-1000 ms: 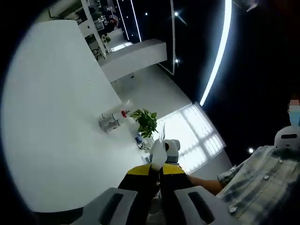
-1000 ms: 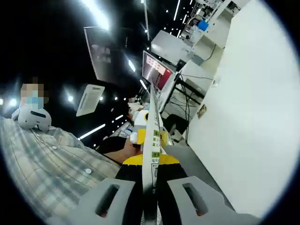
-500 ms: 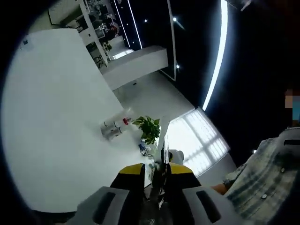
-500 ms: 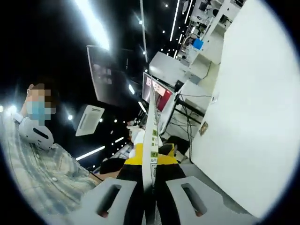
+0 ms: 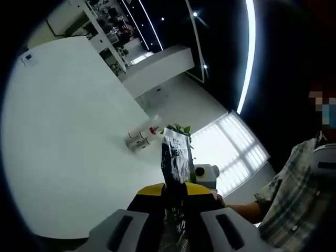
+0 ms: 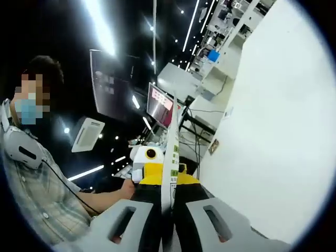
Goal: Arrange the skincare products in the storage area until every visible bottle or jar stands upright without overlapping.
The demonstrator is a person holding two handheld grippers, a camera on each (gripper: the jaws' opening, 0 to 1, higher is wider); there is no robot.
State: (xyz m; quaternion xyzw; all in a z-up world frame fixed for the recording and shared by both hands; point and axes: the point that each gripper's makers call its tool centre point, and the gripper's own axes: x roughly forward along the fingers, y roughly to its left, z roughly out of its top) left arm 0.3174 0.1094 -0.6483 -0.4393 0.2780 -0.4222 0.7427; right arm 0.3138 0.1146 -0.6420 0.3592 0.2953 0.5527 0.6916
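No arranging looks done yet, judging by the frames. In the left gripper view, a few small bottles (image 5: 140, 139) sit mid-frame on the white table (image 5: 63, 131), well beyond the left gripper (image 5: 176, 197), which pinches a printed card (image 5: 175, 157). The right gripper (image 6: 167, 194) clamps a thin card (image 6: 170, 152) edge-on, aimed away from the table.

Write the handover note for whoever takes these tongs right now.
Left tongs: shut on a printed packet, raised in the air.
Right tongs: shut on a thin white card, seen edge-on, also raised.
Both views point up and away from the work; no bottles or jars can be made out for certain.
Done: cannot tell.
Left: bring the tongs down, find the products, stand each upright and apart.
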